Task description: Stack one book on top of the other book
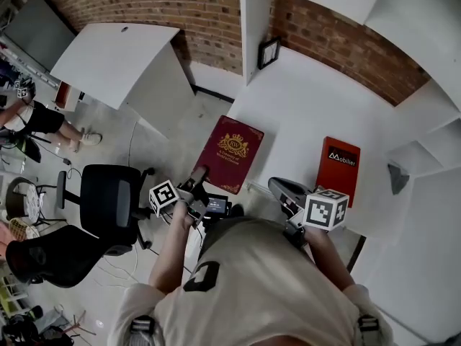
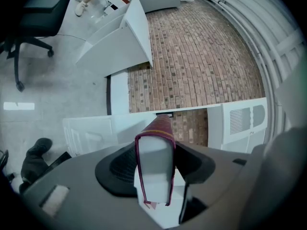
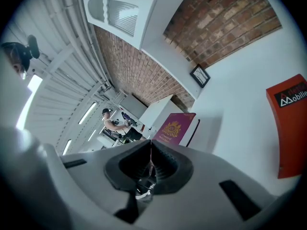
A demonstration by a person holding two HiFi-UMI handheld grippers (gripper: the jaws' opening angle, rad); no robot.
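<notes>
My left gripper [image 1: 199, 178] is shut on the near edge of a maroon book with a gold crest [image 1: 232, 152]. The book hangs at the left edge of the white table [image 1: 302, 114]. In the left gripper view the book [image 2: 158, 128] stands end-on between the pads of the left gripper [image 2: 156, 169], white pages showing. A red book [image 1: 338, 165] lies flat on the table to the right. My right gripper [image 1: 282, 189] is near the table's front edge, left of the red book, shut with nothing in it. The right gripper view shows its jaws [image 3: 150, 153] meeting, with the maroon book [image 3: 178, 128] and the red book [image 3: 290, 123] ahead.
A small framed picture [image 1: 269, 51] leans at the back of the table by the brick wall. A grey object [image 1: 396, 177] sits on the right shelf. A black office chair [image 1: 108, 200] and a white desk [image 1: 115, 60] stand on the floor to the left.
</notes>
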